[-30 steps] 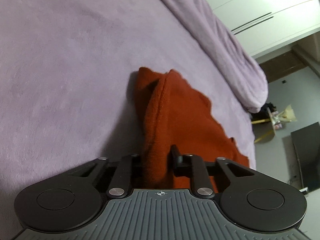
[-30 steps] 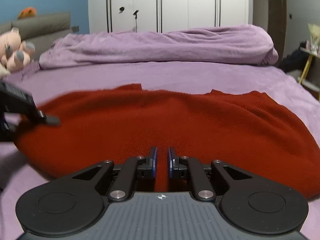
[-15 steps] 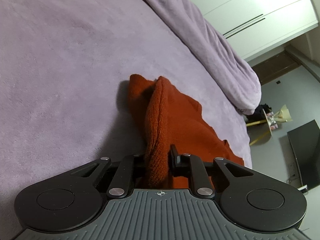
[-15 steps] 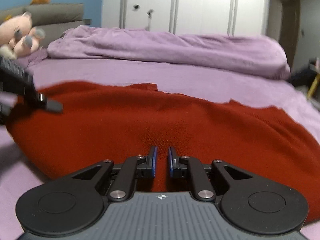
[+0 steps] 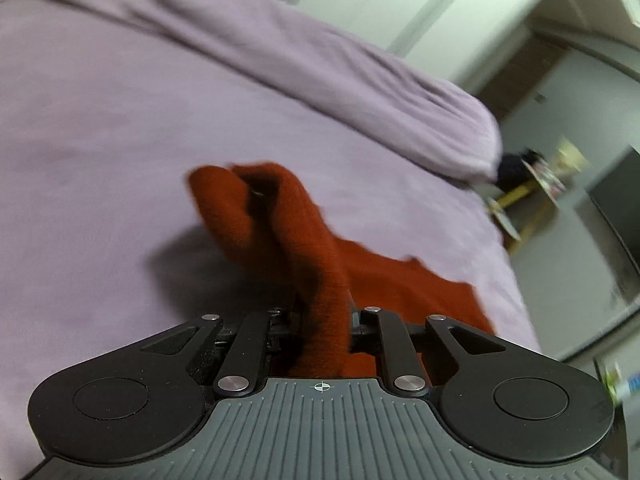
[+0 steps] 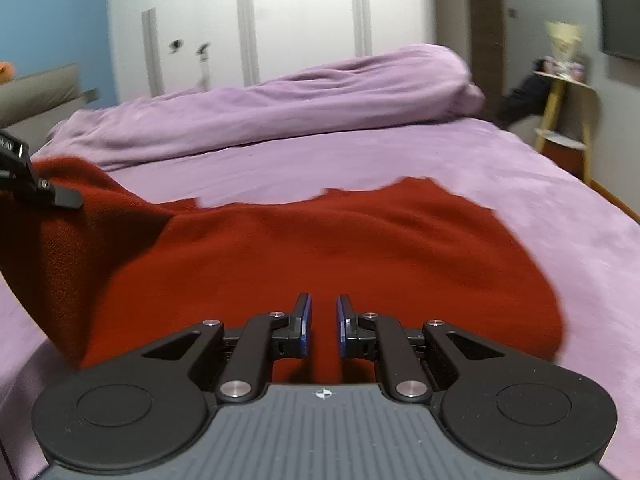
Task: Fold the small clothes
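A rust-red knit garment [image 6: 360,256] lies spread on the purple bed cover [image 6: 520,168]. My left gripper [image 5: 324,316] is shut on a bunched edge of the garment [image 5: 280,220] and holds that side lifted off the bed. The left gripper also shows at the left edge of the right wrist view [image 6: 36,184], with cloth hanging from it. My right gripper [image 6: 322,320] is over the near edge of the garment, jaws a narrow gap apart with red cloth between and below them; whether they pinch it I cannot tell.
A rolled purple duvet [image 6: 300,96] lies across the far side of the bed. White wardrobe doors [image 6: 280,20] stand behind it. A small yellow-legged side table [image 6: 564,96] with clutter stands off the bed's right side, a dark screen [image 6: 620,16] on the wall above.
My left gripper has lifted its side of the garment higher and swung it towards the right. The right wrist view has turned right; the garment's left part now hangs raised.
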Motion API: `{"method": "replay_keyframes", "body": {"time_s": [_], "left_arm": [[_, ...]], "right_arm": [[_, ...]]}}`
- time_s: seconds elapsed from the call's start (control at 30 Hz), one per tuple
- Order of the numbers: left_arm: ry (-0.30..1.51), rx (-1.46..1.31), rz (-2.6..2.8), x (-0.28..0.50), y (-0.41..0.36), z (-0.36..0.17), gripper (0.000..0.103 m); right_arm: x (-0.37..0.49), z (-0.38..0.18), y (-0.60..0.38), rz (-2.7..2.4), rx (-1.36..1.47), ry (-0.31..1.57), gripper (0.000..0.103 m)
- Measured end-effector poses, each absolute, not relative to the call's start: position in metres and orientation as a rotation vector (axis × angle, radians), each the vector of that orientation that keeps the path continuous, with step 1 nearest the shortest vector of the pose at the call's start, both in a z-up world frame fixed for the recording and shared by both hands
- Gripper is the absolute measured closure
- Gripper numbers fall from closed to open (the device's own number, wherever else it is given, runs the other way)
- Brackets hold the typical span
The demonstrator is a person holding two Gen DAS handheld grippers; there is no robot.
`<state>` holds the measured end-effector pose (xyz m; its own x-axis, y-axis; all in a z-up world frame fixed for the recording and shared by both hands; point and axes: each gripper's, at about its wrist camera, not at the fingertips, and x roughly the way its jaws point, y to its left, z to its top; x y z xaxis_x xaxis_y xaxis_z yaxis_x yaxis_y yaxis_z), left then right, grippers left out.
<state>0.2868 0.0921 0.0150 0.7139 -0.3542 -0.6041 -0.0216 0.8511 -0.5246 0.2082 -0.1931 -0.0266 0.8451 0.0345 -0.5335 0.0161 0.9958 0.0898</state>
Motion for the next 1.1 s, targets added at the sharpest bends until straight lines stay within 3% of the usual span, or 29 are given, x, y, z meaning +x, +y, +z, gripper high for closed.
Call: {"method": "replay_keyframes", "body": {"time_s": [0.13,0.3,0.4,0.47,0.77,1.1], "left_arm": [[0.786,-0.474,-0.276,0.299,0.035,0.013,0.086],[0.897,-0.375,-0.253,0.311,-0.017,-0.026,0.083],[0.890,-0.347,-0.300,0.307,-0.022,-0.035,0.070],[0.860,-0.309,-0.398,0.298,-0.021,-0.026,0.050],[0.730,-0.434,-0.352,0.242,0.056,0.005,0.049],[0.945,-0.446,-0.207,0.262,0.071,-0.046,0.052]], "right_arm": [[0.207,-0.031,-0.210,-0.021,0.118,0.577,0.091],[0.204,-0.037,-0.218,-0.028,0.129,0.602,0.091],[0.207,-0.042,-0.221,-0.017,0.136,0.631,0.089],[0.207,-0.042,-0.221,-0.012,0.136,0.636,0.089],[0.212,-0.014,-0.205,0.081,0.134,0.564,0.088],[0.239,-0.046,-0.181,0.264,0.102,0.720,0.092]]}}
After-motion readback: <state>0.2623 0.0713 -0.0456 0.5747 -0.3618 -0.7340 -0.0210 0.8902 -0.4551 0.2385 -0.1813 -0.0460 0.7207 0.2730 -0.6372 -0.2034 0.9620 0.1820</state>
